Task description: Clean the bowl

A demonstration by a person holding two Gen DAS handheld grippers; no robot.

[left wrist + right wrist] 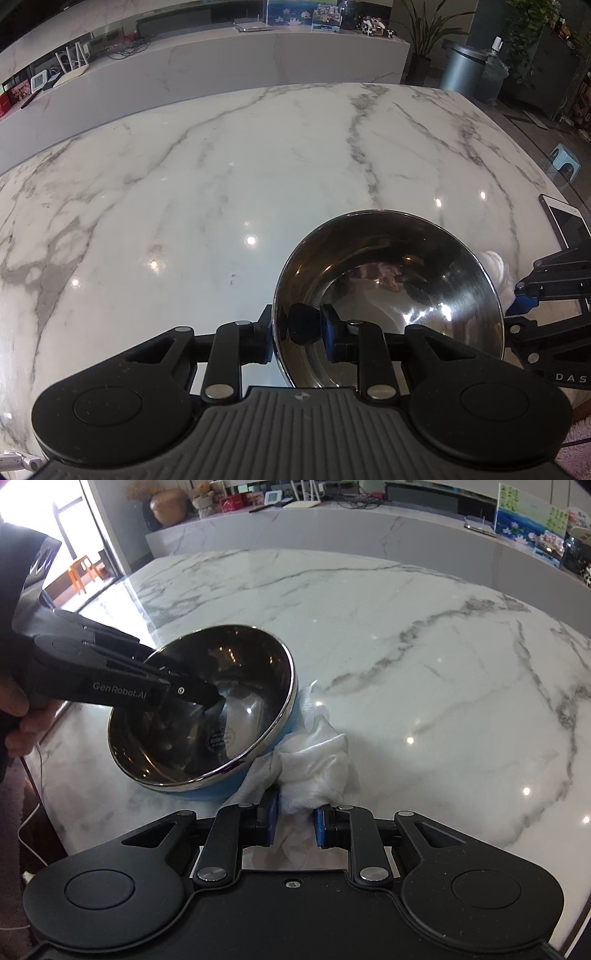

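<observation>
A steel bowl (406, 280) with a blue outside (207, 790) sits tilted on the white marble table (184, 184). My left gripper (295, 332) is shut on the bowl's near rim, one finger inside and one outside; it also shows in the right wrist view (207, 701). My right gripper (293, 819) is shut on a crumpled white cloth (317, 760), which presses against the bowl's outer wall. In the left wrist view the cloth (498, 273) shows just behind the bowl's right rim, with the right gripper (524, 306) beside it.
A tablet (565, 225) lies at the table's right edge. A long marble counter (258, 62) with boxes, routers and pictures runs behind the table. A grey bin (465, 66), plants and a small stool (565, 162) stand on the floor to the right.
</observation>
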